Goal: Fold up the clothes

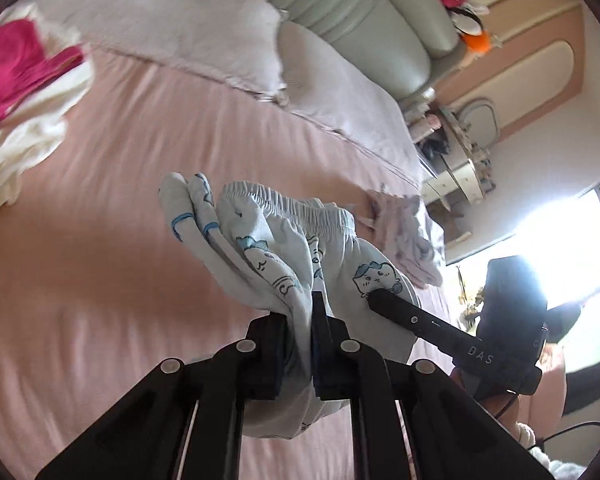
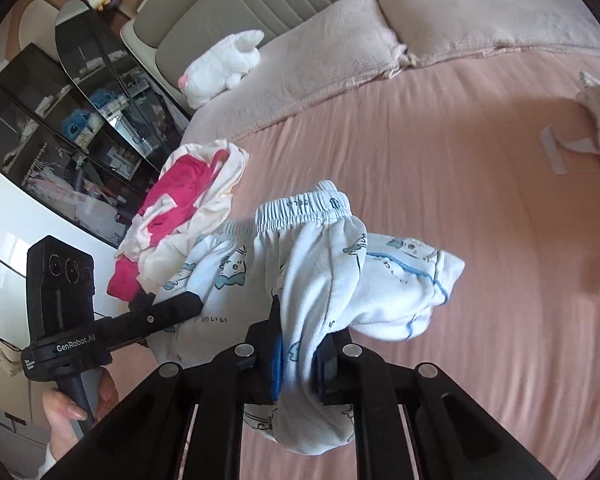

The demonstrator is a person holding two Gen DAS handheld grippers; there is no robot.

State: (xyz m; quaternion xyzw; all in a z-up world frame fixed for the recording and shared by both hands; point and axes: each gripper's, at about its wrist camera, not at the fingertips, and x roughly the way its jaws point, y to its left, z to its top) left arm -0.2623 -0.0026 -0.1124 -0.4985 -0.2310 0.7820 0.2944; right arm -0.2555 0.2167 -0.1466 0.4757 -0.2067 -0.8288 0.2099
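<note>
Light blue pajama pants (image 1: pixel 284 248) with cartoon prints and an elastic waistband hang in the air above the pink bed sheet (image 1: pixel 140 160). My left gripper (image 1: pixel 300 320) is shut on a bunch of the fabric. My right gripper (image 2: pixel 300 344) is shut on another part of the same pants (image 2: pixel 324 256). In the left wrist view the right gripper (image 1: pixel 374 298) shows at the right of the pants. In the right wrist view the left gripper (image 2: pixel 180 304) shows at the left, with fabric at its tip.
A pink and cream garment pile (image 2: pixel 180 200) lies on the bed's left side. A lilac garment (image 1: pixel 404 236) lies at the other side. Pillows (image 2: pixel 380 32), a white plush toy (image 2: pixel 224 68) and a padded headboard (image 1: pixel 360 8) are at the far end. A dark glass cabinet (image 2: pixel 60 120) stands beside the bed.
</note>
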